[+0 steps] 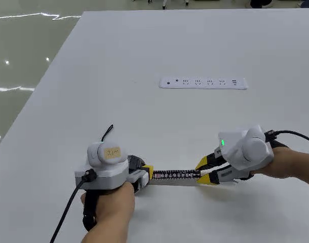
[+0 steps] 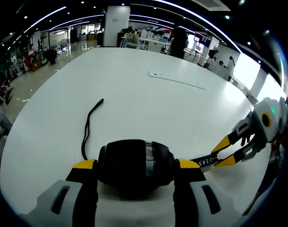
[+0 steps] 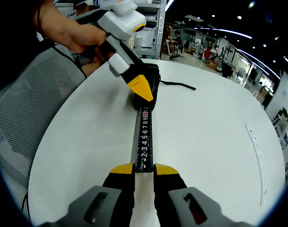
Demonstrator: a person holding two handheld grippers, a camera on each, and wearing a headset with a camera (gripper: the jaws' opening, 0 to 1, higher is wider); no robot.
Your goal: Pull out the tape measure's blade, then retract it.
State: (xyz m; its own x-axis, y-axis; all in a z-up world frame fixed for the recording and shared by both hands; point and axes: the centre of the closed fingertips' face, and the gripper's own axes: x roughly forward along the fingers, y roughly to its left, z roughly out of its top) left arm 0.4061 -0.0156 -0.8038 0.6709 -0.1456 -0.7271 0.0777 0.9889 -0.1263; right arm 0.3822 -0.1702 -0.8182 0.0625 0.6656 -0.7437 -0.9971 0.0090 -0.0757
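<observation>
The black tape measure case point(image 2: 134, 163) sits clamped between the yellow-tipped jaws of my left gripper point(image 2: 136, 165), low on the white table point(image 1: 144, 61). In the head view the case point(image 1: 136, 165) shows just right of the left gripper point(image 1: 143, 174). A short stretch of blade point(image 1: 177, 174) with numbers runs from the case to my right gripper point(image 1: 204, 170), which is shut on the blade's end. The blade point(image 3: 144, 142) stretches from my right gripper point(image 3: 144, 169) up to the case point(image 3: 151, 82). The case's black wrist strap point(image 2: 89, 124) lies on the table.
A white power strip point(image 1: 203, 83) lies flat on the table beyond the grippers. The table's left edge drops to a shiny floor point(image 1: 17, 61). A mesh chair point(image 3: 35, 109) stands by the table in the right gripper view.
</observation>
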